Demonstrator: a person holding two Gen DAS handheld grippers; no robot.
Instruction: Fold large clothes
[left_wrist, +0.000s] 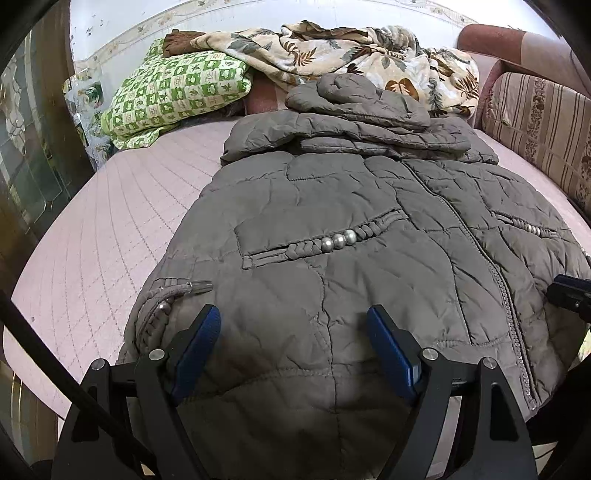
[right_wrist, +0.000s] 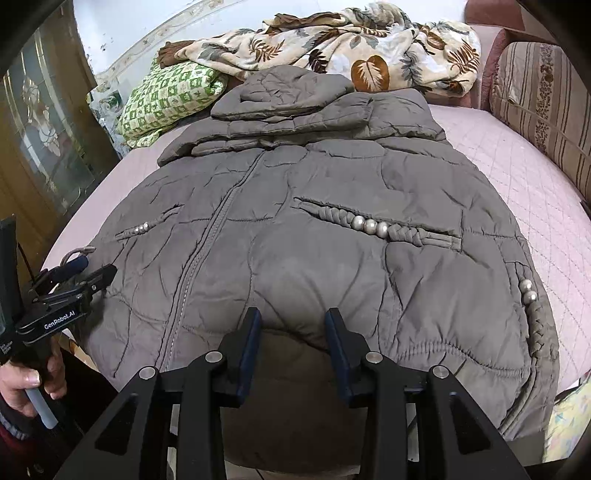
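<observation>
The bed (left_wrist: 92, 221) carries everything here: a pink quilted cover, with a grey padded coat (left_wrist: 351, 229) spread front up over its middle, the hem hanging at the near edge and the hood (right_wrist: 295, 88) folded down towards the far edge. Behind the coat, along the far edge, lie a leaf-print blanket (left_wrist: 332, 51) and, nearer the far left corner, a green checked pillow (left_wrist: 173, 92). A striped sofa cushion (left_wrist: 535, 122) runs down the right edge.

The left gripper (left_wrist: 293, 325) hovers over the hem with its jaws wide apart, holding nothing. The right gripper (right_wrist: 293, 328) has its jaws part open over the hem's other side; whether they pinch any cloth I cannot tell.

The puffy, slippery filling looks likely to slide out of a shallow pinch, and if the two sides rise unevenly the fold would go crooked. The pearl beads (left_wrist: 338, 240) on the pocket could snag a finger.

No box, basket or other container is in view
</observation>
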